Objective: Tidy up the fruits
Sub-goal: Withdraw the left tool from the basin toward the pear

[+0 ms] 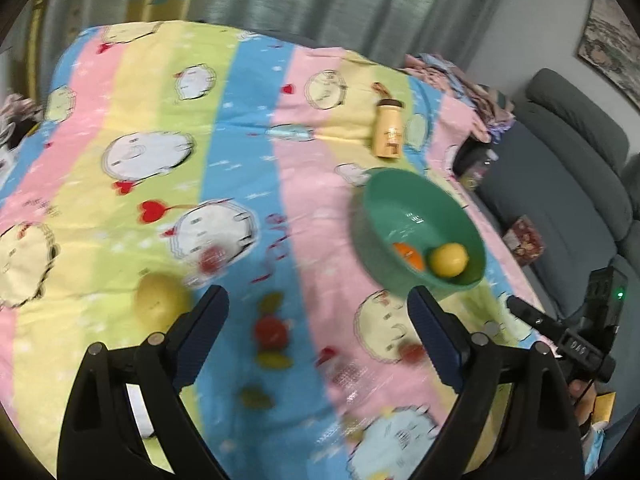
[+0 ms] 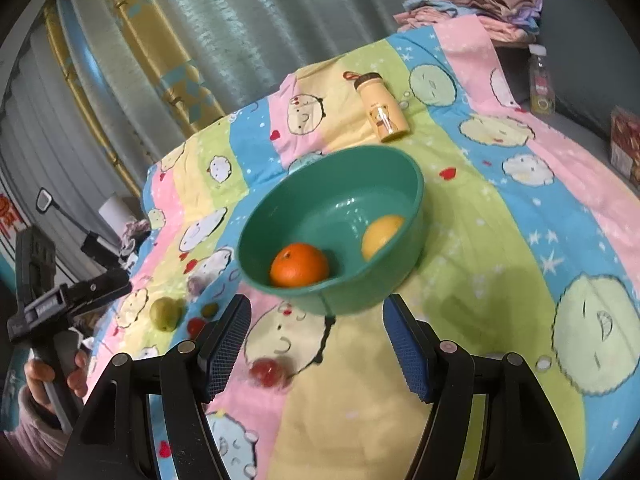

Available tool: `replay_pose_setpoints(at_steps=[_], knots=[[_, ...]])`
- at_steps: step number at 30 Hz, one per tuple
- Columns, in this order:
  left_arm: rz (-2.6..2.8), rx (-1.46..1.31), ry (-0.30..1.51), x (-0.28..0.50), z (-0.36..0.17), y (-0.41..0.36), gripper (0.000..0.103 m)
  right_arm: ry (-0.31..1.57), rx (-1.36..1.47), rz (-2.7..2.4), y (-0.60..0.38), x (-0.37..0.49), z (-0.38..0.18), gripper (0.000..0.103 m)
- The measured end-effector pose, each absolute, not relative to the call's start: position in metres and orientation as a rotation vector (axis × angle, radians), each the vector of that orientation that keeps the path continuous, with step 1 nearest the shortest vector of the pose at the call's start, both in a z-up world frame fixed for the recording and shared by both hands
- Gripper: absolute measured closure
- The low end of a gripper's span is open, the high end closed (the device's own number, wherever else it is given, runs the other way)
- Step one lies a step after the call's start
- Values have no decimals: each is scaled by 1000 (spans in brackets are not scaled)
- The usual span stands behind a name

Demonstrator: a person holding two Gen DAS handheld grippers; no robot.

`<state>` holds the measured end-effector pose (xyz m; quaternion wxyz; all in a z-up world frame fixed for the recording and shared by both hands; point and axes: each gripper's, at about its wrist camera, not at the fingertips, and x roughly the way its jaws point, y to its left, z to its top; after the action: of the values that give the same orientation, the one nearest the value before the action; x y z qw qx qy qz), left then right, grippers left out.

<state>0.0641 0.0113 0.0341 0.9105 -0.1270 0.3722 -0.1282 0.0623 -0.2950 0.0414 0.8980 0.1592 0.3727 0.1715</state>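
left fingers [image 1: 318,312] apart, empty | right fingers [image 2: 316,320] apart, empty | glossy round green bowl [image 2: 416,184]: dimpled orange [image 2: 299,265], smooth lemon [image 2: 382,235]

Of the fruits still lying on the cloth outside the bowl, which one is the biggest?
The yellow-green pear, beside the left finger of the left gripper. The small red fruit and small greenish fruit near it are much smaller.

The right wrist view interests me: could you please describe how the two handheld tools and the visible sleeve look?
Each tool, right and left, is black plastic with silver pivot bolts. The right one's fingers carry blue ribbed pads. The left tool has a pistol-style handle and white lettering on its side. The hand gripping it emerges from a fuzzy pinkish sleeve.
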Motion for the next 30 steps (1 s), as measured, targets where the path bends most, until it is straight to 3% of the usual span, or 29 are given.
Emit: replay_pose_setpoints(at_steps=[3, 6, 30], knots=[[-211, -266, 780, 48, 29, 31, 11, 792, 329, 366, -289, 54, 39, 34], [-166, -281, 800, 33, 20, 47, 1, 808, 328, 378, -281, 46, 37, 34], [-170, -336, 871, -30, -14, 71, 1, 868, 152, 523, -200, 1, 53, 34]])
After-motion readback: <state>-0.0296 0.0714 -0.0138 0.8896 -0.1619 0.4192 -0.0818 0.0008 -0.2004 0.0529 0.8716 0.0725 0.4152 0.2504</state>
